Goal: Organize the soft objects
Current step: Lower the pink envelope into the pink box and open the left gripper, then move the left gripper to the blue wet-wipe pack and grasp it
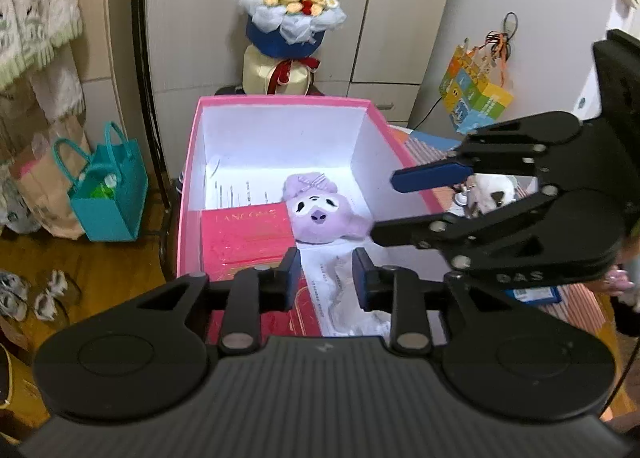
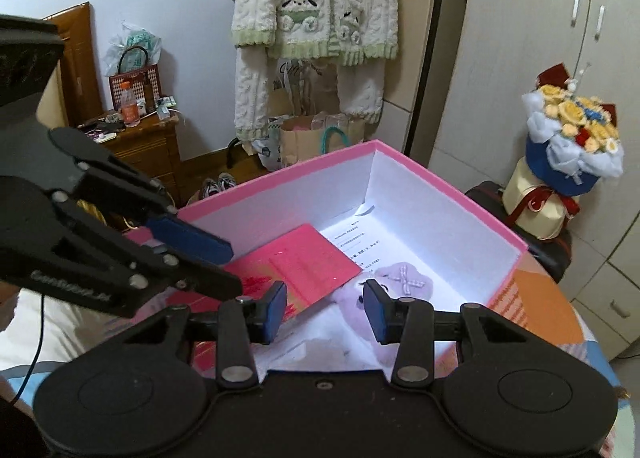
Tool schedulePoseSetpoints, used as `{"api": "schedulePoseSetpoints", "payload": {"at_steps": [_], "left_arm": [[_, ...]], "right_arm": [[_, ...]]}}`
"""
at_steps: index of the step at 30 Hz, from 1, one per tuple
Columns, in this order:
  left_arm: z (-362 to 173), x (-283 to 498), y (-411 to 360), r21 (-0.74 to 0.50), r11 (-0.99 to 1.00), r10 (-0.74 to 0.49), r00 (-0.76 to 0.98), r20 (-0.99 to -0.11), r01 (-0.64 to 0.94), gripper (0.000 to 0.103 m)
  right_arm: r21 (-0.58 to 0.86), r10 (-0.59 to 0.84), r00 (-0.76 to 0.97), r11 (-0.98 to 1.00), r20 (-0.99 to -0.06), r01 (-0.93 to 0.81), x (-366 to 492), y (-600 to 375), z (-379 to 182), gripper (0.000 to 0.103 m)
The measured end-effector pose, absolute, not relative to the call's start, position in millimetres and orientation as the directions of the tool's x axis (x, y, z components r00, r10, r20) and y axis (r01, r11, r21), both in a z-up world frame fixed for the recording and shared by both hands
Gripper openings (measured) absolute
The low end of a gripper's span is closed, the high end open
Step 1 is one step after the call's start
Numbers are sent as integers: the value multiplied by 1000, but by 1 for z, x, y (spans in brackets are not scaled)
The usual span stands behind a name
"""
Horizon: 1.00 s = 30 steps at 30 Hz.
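A purple plush head [image 1: 320,214] [image 2: 400,278] with a bow lies face up on the floor of an open pink box [image 1: 280,100] [image 2: 280,174] with white inside walls. My left gripper [image 1: 326,278] [image 2: 232,268] hovers over the box's near end, open, with nothing between its blue pads. My right gripper [image 2: 326,310] [image 1: 394,204] reaches in over the box's right wall, open and above the plush, not touching it. A white plush with dark patches [image 1: 492,190] lies outside the box on the striped cover, partly hidden behind the right gripper.
A flat red carton [image 1: 244,242] [image 2: 308,262] and printed papers [image 1: 344,290] lie in the box. A bouquet [image 1: 292,14] [image 2: 572,138] stands behind it by the wardrobe. A teal bag [image 1: 108,194] and shoes [image 1: 48,294] are on the floor at left.
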<state>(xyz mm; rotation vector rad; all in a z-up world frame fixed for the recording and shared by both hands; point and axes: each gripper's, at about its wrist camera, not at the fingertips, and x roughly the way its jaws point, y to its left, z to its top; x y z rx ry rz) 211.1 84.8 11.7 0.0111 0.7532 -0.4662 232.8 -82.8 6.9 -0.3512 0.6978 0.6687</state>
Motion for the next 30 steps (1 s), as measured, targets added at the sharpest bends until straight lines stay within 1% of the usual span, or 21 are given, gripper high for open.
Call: {"api": "schedulePoseSetpoints", "payload": {"at_steps": [2,3,5,10,12,13,15,17,20,25,30], "left_arm": [[20,202,84,-157,893,-415,634,-652,422,36],[24,198,83,-161,888,-423,632,-649,430,42],[31,186,78,-156,879,-435,625,-648,450,44],[46,154,62,-145,840,-472,574,-669,522,53],[52,139,53,-136,821,-486,555,-675,554,55],[54,132,49,-132,812,-493,548,-676,568,58],[57,120,38,-130,793,-509,530,-678,595,61],[58,110,26,-136,772,-528,506,-682,621,61],[55,97,5,-139,734,-551,463,-694,664,63],[41,87,-37,-136,681,-558,390,-732,719,68],[23,82,-79,-151,630,-567,318,-760,762,68]], "right_arm": [[-78,449,587,746,-674,-661,216,-89,18,50],[-71,455,593,751,-664,-656,206,-94,23,52],[-47,467,602,764,-647,-643,190,-107,31,60],[13,457,607,805,-650,-593,150,-138,44,63],[8,444,624,818,-643,-575,131,-151,48,68],[5,435,633,827,-640,-563,122,-157,49,71],[5,416,651,844,-635,-536,105,-172,51,72],[10,398,663,861,-634,-509,89,-187,51,76],[10,365,681,885,-635,-465,66,-209,45,80],[7,323,683,906,-655,-423,35,-239,29,83],[-16,293,680,913,-672,-409,19,-256,9,85]]}}
